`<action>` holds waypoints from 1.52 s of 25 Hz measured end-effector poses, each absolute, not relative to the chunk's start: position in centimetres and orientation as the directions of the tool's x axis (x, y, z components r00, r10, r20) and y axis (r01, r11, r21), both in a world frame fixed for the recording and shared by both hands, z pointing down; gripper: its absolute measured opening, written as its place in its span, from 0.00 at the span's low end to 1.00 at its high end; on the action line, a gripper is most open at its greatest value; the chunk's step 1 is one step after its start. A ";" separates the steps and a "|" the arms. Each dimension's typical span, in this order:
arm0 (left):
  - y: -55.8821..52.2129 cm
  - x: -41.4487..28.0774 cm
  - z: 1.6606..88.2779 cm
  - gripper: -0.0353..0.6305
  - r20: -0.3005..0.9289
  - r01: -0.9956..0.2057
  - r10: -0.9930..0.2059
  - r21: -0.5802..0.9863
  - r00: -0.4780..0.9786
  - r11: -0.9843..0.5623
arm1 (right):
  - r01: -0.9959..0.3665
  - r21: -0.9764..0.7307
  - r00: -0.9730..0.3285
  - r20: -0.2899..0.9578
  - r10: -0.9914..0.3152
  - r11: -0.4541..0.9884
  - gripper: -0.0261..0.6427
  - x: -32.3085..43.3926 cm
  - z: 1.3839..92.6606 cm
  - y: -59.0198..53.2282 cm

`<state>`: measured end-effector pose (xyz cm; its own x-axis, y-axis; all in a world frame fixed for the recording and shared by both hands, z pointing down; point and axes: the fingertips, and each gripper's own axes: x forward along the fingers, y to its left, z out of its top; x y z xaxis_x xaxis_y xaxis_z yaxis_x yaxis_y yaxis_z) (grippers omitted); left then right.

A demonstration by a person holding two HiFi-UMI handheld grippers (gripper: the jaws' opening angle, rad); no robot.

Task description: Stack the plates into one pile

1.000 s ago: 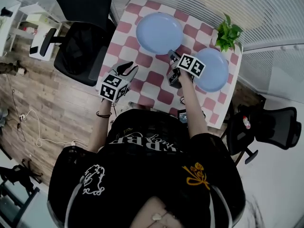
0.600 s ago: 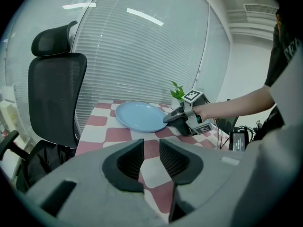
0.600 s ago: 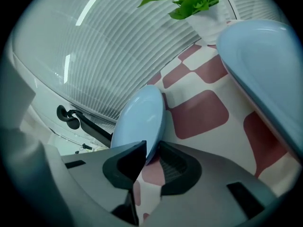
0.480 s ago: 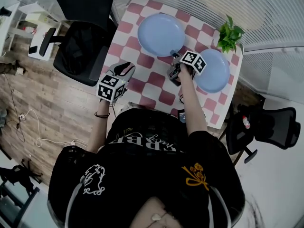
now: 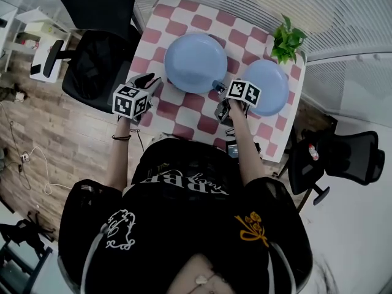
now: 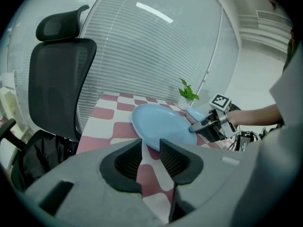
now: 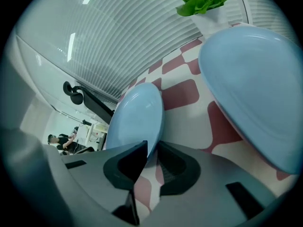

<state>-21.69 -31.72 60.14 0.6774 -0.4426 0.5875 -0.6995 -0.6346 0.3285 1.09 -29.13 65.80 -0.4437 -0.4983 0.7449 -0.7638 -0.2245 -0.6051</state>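
The right tool (image 7: pixel 151 145) has just been closing and pinches the rim of the held plate (image 5: pixel 196 62) on the edge that faces the plant (image 5: pixel 286 38). The free plate (image 5: pixel 269 84) lies on the table (image 5: pixel 202 20) just beside the plant, so the coming move probably runs toward the plant, a short carry across the gap (the right hand is plainly the nearer one). The left tool (image 6: pixel 150 143) hangs off the held plate's side away from the plant, its jaws a slim gap apart with nothing between them.
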 end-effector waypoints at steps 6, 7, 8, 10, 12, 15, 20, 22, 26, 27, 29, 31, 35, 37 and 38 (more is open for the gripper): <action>-31.5 -21.1 62.8 0.34 0.614 -0.693 -0.373 0.435 0.695 -0.575 | -0.808 -0.572 -0.468 0.768 -0.438 -0.139 0.15 0.3 65.8 -25.6; -31.1 -20.9 63.3 0.36 0.619 -0.689 -0.357 0.451 0.699 -0.567 | -0.813 -0.568 -0.468 0.770 -0.433 -0.132 0.15 0.3 65.8 -25.1; -30.7 -20.8 63.8 0.36 0.627 -0.688 -0.344 0.459 0.699 -0.562 | -0.816 -0.564 -0.468 0.772 -0.431 -0.126 0.15 0.2 65.8 -24.7; -30.1 -20.6 64.6 0.36 0.641 -0.690 -0.329 0.462 0.694 -0.557 | -0.820 -0.560 -0.465 0.773 -0.431 -0.120 0.15 0.1 65.8 -24.0; -29.9 -20.4 65.0 0.36 0.634 -0.688 -0.332 0.469 0.698 -0.554 | -0.819 -0.560 -0.462 0.773 -0.435 -0.127 0.15 -0.1 65.7 -23.6; -29.8 -19.6 65.0 0.33 0.619 -0.672 -0.327 0.474 0.714 -0.568 | -0.808 -0.570 -0.460 0.769 -0.443 -0.150 0.15 -0.1 65.7 -23.2; -29.0 -18.8 65.2 0.31 0.676 -0.675 -0.306 0.386 0.671 -0.628 | -0.809 -0.573 -0.468 0.762 -0.446 -0.130 0.15 0.2 65.1 -22.3; -28.5 -18.8 64.7 0.31 0.682 -0.682 -0.315 0.368 0.660 -0.632 | -0.794 -0.593 -0.483 0.747 -0.457 -0.131 0.15 0.3 64.5 -21.9; -27.8 -17.9 62.4 0.30 0.637 -0.697 -0.373 0.384 0.675 -0.605 | -0.760 -0.635 -0.506 0.711 -0.488 -0.137 0.14 1.4 63.2 -21.5; -27.6 -17.5 61.7 0.30 0.628 -0.700 -0.386 0.382 0.676 -0.604 | -0.754 -0.643 -0.511 0.703 -0.494 -0.134 0.14 1.8 62.9 -21.4; -27.3 -16.6 60.5 0.30 0.613 -0.703 -0.409 0.371 0.676 -0.607 | -0.747 -0.652 -0.517 0.690 -0.507 -0.126 0.14 2.8 62.0 -21.3; -26.9 -15.4 59.3 0.30 0.601 -0.706 -0.427 0.360 0.676 -0.610 | -0.742 -0.659 -0.516 0.677 -0.525 -0.121 0.14 4.1 61.1 -21.0; -25.8 -12.4 57.6 0.30 0.583 -0.698 -0.436 0.356 0.685 -0.622 | -0.709 -0.694 -0.514 0.631 -0.581 -0.126 0.13 7.5 58.8 -20.6; -25.5 -10.3 57.1 0.30 0.572 -0.687 -0.431 0.369 0.698 -0.626 | -0.696 -0.706 -0.504 0.609 -0.613 -0.128 0.12 9.6 57.7 -20.3; -25.3 -9.1 56.9 0.30 0.568 -0.681 -0.425 0.373 0.705 -0.630 | -0.695 -0.707 -0.495 0.603 -0.625 -0.132 0.12 10.8 57.3 -20.1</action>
<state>-9.08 -25.28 56.88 0.7047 -0.4249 0.5681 -0.6809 -0.6301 0.3733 10.82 -20.08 57.27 -0.4952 -0.6252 0.6033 -0.6947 -0.1321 -0.7071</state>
